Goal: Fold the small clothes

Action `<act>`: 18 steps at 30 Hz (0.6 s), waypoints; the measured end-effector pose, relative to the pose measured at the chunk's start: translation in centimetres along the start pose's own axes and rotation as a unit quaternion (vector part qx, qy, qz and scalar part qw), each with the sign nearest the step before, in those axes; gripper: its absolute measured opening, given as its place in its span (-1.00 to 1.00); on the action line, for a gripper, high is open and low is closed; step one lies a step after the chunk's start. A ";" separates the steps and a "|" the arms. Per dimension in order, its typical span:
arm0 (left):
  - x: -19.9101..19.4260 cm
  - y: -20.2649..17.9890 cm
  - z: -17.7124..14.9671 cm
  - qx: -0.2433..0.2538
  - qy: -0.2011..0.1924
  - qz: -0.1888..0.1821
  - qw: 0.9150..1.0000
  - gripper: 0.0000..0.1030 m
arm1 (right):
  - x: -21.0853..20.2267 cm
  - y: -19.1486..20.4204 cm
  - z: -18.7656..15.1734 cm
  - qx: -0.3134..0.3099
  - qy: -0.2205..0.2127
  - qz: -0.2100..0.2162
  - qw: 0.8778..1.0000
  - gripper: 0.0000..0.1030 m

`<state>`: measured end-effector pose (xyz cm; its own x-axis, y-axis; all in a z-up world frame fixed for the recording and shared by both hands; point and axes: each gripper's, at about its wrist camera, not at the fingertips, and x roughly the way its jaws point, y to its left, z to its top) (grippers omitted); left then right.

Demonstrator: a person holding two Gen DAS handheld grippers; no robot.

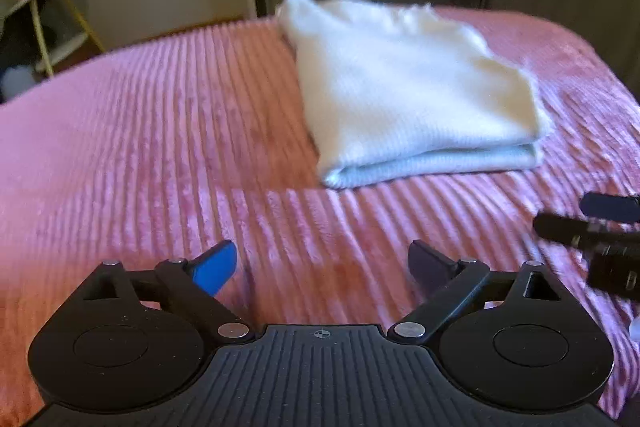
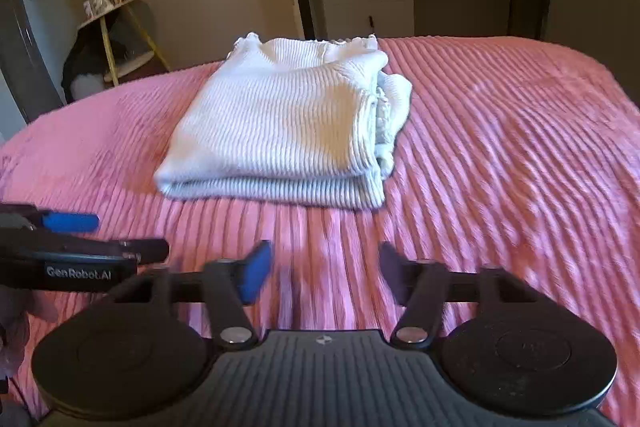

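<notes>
Both grippers sit low over the bedding, nothing between their fingers. From my left wrist feed, the left gripper (image 1: 322,269) has its blue-padded fingers (image 1: 216,267) spread wide, hovering above the pink ribbed plush bedspread (image 1: 140,147). Same on the right wrist feed: the right gripper (image 2: 325,273) is spread apart, holding nothing, over the same bedspread (image 2: 500,147).

Folded white ribbed knit garment (image 1: 404,87) lies flat on the bedspread, ahead of the left gripper and off to its right, well apart from the fingertips. From the right gripper it lies ahead and slightly to the left (image 2: 288,123), also clear of the fingers. Its stacked layers show along the near edge; on the right side looser knit edges bunch out a little.

Each gripper shows in the other's feed: the right one enters at the right edge of the left view, the left one at the left edge of the right view, both near the bedspread and short of the garment.

Beyond the bed, past both grippers, I see a grey cabinet (image 2: 368,7) and a small yellow-legged side table (image 2: 116,27).
</notes>
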<state>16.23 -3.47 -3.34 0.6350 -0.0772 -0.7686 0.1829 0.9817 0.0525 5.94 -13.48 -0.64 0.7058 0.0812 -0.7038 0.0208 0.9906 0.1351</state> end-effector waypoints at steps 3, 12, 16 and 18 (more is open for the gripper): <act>-2.3 -0.3 -0.5 -0.011 0.001 -0.004 1.000 0.89 | -2.0 0.1 -0.4 0.012 0.023 -0.002 1.000 0.72; -9.0 0.5 0.2 -0.084 0.006 -0.009 0.996 0.98 | -7.1 1.5 1.0 0.013 0.054 -0.022 0.998 0.92; -10.8 0.2 2.4 -0.062 -0.013 0.020 0.998 1.00 | -9.2 1.7 3.1 0.038 0.026 -0.005 0.999 0.92; -10.8 0.3 3.1 -0.067 -0.006 0.025 0.997 1.00 | -9.6 2.4 4.1 0.024 0.026 -0.020 0.999 0.92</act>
<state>11.72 -2.89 6.99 0.6495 -0.0290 -0.7598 0.0494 0.9988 0.0040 2.09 -12.37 9.27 0.6652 0.0478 -0.7451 0.0831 0.9870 0.1375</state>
